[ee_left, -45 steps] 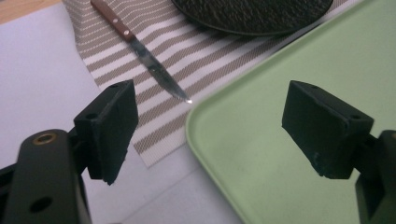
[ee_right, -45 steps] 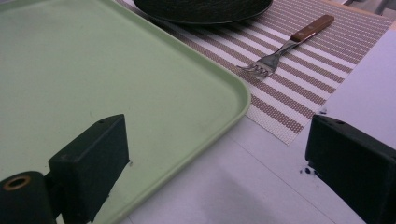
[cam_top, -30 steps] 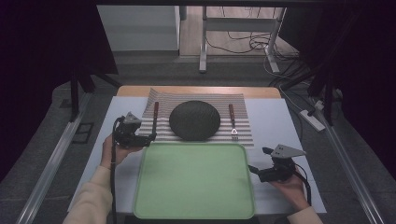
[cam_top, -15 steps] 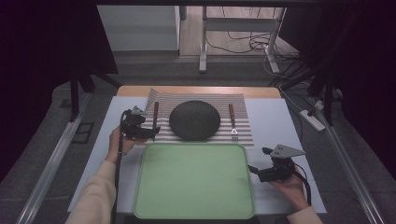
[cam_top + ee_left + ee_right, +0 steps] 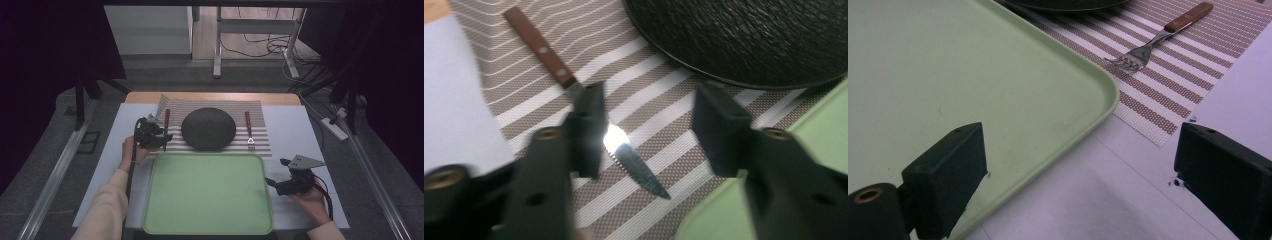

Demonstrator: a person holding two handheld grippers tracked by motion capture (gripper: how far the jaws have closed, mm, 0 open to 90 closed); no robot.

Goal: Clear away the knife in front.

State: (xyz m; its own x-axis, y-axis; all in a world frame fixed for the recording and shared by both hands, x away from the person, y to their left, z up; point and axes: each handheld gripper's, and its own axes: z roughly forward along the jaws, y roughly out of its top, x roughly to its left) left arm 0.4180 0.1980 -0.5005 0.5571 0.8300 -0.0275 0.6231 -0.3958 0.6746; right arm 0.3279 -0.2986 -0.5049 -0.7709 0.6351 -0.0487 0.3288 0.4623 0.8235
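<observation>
1. Dark surroundings frame a desk [image 5: 295,135] covered in pale sheeting, with cables and metal legs on the floor beyond it.
2. Striped placemat [image 5: 260,145] lies at the far middle of the desk; a dark, textured round plate [image 5: 208,128] rests at its centre.
3. Green tray [image 5: 207,192] lies on the near side of the placemat, its far edge overlapping the mat's near border.
4. Knife [image 5: 624,152] with a brown riveted handle lies on the placemat to the left of the plate, handle pointing away from the person, serrated blade pointing toward the tray.
5. Fork [image 5: 1158,40] with a matching brown handle lies on the placemat to the right of the plate, tines toward the tray.
6. Left claw [image 5: 646,130], held in the person's left hand [image 5: 131,151], hangs low over the knife. Its jaws have just been closing and now stand partly apart, one at each side of the blade near where it meets the handle. One jaw looks to be at the blade's edge; the other stands clear of it, so the knife is not clamped.
7. Right claw [image 5: 1080,172], held in the right hand [image 5: 309,200], lies beside the tray's right edge at the tray's far right corner. Its jaws stand wide apart with nothing between them but bare desk and tray rim.
</observation>
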